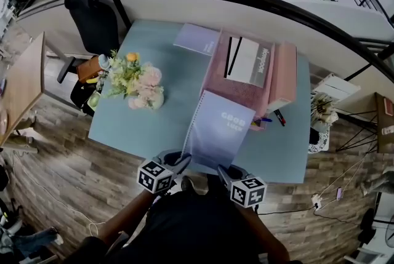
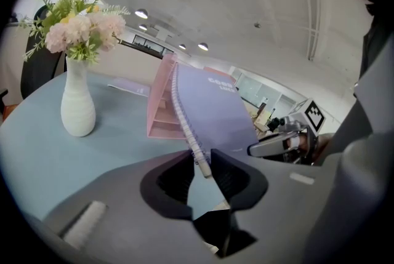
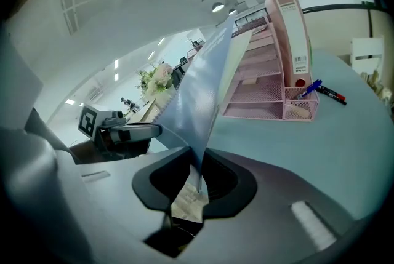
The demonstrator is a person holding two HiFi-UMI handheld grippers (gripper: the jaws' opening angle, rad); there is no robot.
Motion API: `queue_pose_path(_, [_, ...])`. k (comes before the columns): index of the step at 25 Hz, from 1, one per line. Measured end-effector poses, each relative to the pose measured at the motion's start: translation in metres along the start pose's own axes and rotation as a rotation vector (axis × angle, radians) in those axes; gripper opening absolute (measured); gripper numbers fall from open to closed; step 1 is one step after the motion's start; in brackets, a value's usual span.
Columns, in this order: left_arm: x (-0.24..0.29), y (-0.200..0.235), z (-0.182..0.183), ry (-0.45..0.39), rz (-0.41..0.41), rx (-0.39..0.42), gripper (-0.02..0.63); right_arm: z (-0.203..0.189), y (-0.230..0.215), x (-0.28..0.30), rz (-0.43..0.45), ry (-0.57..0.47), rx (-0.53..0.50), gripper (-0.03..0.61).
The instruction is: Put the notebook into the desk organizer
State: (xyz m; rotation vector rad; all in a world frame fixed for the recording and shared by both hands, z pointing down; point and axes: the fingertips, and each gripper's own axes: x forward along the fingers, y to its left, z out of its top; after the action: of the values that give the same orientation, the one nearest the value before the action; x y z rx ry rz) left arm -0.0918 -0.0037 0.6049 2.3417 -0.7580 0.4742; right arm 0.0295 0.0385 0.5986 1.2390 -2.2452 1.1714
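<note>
The left gripper point(image 2: 203, 161) has its jaws closed narrow on the wire spine of the notebook point(image 2: 212, 106), at that book's near left corner. The right gripper point(image 3: 198, 178) has its jaws pinched thin on the near right corner of the same notebook point(image 3: 200, 93). From both grips the lilac cover rises at a slant, above the table point(image 1: 154, 127).

In the head view the left gripper point(image 1: 180, 162) sits at 7 o'clock of the notebook point(image 1: 218, 127) and the right gripper point(image 1: 223, 171) at 5 o'clock, both over the table's near edge. The book's far edge points to 12 o'clock, at the front of the pink desk organizer point(image 1: 283, 78); whether the two touch cannot be told.

A white booklet point(image 1: 245, 61) stands in the organizer. Pens point(image 1: 276, 117) lie on the table at the organizer's near right corner, at 3 o'clock of the held book. A vase of flowers point(image 1: 143, 85) stands at 9 o'clock, well apart. A second notebook point(image 1: 197, 39) lies flat at 11 o'clock, just beside the organizer's far left corner.
</note>
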Motion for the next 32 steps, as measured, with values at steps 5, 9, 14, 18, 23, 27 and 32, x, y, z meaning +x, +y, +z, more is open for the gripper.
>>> queue_pose_path(5, [0.002,0.004,-0.005,-0.014,0.002,-0.004,0.143,-0.005,-0.002,0.005,0.003,0.01,0.002,0.06])
queue_pose_path(9, [0.0,0.004,-0.011,-0.013,0.006,0.007,0.143,-0.012,0.001,0.007,0.005,0.018,-0.012,0.058])
queue_pose_path(14, [-0.004,0.003,-0.025,0.009,0.019,-0.003,0.143,-0.023,0.003,0.008,-0.002,0.031,-0.037,0.057])
queue_pose_path(18, [-0.005,0.002,-0.031,0.014,0.03,0.002,0.143,-0.028,0.003,0.007,-0.001,0.033,-0.051,0.055])
queue_pose_path(23, [-0.008,-0.001,-0.042,0.031,0.032,-0.019,0.143,-0.037,0.006,0.007,0.007,0.05,-0.067,0.055])
queue_pose_path(27, [-0.007,-0.002,-0.053,0.053,0.028,-0.045,0.146,-0.045,0.005,0.009,0.009,0.063,-0.063,0.055])
queue_pose_path(32, [-0.007,-0.004,-0.052,0.063,0.046,-0.035,0.146,-0.049,0.004,0.009,0.011,0.071,-0.067,0.054])
